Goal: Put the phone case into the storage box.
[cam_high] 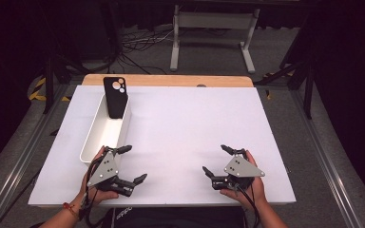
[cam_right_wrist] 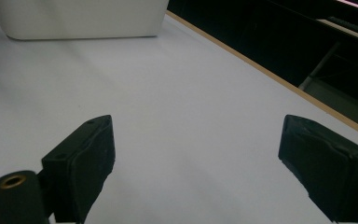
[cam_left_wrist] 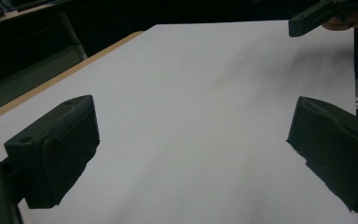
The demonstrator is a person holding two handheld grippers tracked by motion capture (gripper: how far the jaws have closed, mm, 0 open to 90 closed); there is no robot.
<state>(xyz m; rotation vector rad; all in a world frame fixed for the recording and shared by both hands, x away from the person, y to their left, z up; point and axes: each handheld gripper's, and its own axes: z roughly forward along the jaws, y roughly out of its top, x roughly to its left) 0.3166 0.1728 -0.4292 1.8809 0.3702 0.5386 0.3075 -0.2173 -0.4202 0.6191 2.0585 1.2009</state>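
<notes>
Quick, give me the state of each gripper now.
Left gripper: open, holding nothing, beside the white rectangular plastic bin.
Right gripper: open, holding nothing, over the white table.

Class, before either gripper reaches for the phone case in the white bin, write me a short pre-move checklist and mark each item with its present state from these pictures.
1. Left gripper open and holding nothing: ok, jaws spread wide.
2. Right gripper open and holding nothing: ok, jaws spread wide.
3. Black phone case within grasp: ok, it leans at the far end of the white bin, its top above the rim.
4. Path from the left gripper to the bin: ok, the bin's near end lies just beside it.
5. White table cover between the grippers free of obstacles: ok.
6. Whether the case sits loose or wedged in the bin: cannot tell.
</notes>
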